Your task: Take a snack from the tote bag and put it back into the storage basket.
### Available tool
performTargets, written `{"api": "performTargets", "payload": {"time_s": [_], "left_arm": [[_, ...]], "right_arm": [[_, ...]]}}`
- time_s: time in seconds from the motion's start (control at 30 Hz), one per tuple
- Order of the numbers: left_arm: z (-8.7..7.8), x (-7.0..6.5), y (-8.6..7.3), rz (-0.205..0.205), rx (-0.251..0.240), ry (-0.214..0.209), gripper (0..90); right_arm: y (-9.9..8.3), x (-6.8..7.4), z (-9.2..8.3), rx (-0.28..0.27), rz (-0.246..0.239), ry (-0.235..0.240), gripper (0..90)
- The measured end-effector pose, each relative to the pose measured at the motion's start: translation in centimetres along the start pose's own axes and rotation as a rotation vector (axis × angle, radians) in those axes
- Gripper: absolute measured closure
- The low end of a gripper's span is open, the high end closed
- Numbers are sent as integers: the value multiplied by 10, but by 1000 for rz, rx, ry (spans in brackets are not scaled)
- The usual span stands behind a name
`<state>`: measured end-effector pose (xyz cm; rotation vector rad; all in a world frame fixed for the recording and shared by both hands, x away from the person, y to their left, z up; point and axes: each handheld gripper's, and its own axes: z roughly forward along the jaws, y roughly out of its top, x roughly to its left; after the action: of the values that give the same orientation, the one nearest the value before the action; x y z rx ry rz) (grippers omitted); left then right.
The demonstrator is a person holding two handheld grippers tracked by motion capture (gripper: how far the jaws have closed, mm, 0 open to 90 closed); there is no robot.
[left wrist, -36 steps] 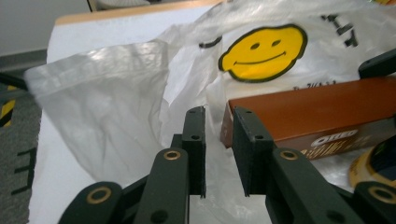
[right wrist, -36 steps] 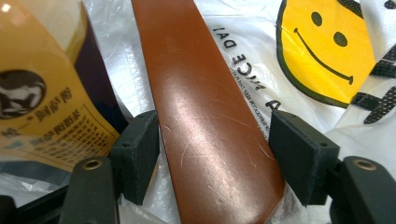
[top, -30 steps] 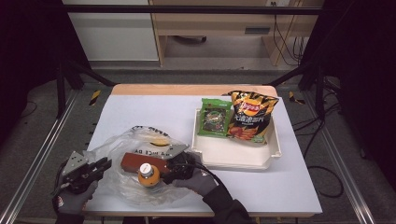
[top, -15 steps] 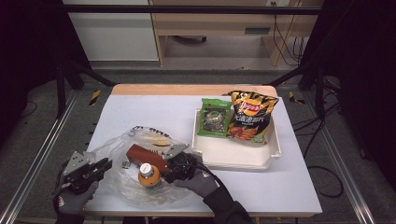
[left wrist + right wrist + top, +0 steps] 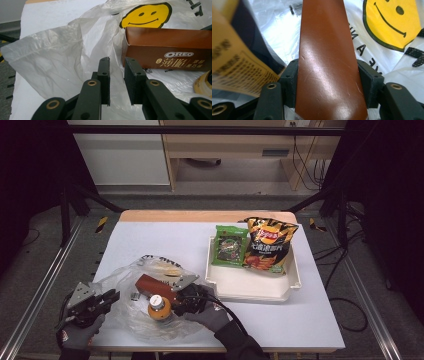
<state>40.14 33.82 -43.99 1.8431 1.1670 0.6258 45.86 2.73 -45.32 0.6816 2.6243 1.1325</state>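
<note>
A clear plastic bag (image 5: 125,285) with a yellow smiley face lies at the table's front left. On it rests a brown Oreo box (image 5: 149,285), seen large in the right gripper view (image 5: 327,45). My right gripper (image 5: 176,295) (image 5: 328,72) has just been closing, and its pads now press both sides of the box. An orange bottle (image 5: 159,307) with a white cap stands right beside it. My left gripper (image 5: 111,296) (image 5: 117,67) sits at the bag's left edge, its jaws a narrow gap apart with loose bag film (image 5: 62,57) between and behind them.
A white tray (image 5: 250,287) stands at the right, holding a green snack packet (image 5: 229,245) and a black-and-orange chips bag (image 5: 269,244). The table's front edge runs just below both hands. Bare tabletop lies behind the bag.
The right gripper's jaws have narrowed onto the brown box, and the box has shifted slightly and tilted. The left gripper has stayed where it was.
</note>
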Motion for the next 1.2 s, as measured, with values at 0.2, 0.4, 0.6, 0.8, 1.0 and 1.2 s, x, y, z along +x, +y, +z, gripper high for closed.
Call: {"api": "performTargets", "payload": {"time_s": [0.2, 0.4, 0.6, 0.8, 1.0, 1.2], "left_arm": [[1, 0, 0, 3, 3, 1, 748], [2, -1, 0, 8, 9, -1, 748], [4, -3, -1, 12, 16, -6, 748], [6, -5, -1, 27, 27, -10, 749], [8, -7, -2, 30, 31, -17, 750], [7, -7, -1, 34, 25, -15, 750]], "right_arm": [[3, -2, -16, -89, -3, 20, 437], [6, -4, -28, -151, -22, 57, 437], [10, -5, -34, -198, -17, 59, 436], [13, -10, -44, -267, 13, 50, 435], [19, -12, -57, -344, 36, 42, 435], [27, -13, -70, -371, 43, 39, 435]]}}
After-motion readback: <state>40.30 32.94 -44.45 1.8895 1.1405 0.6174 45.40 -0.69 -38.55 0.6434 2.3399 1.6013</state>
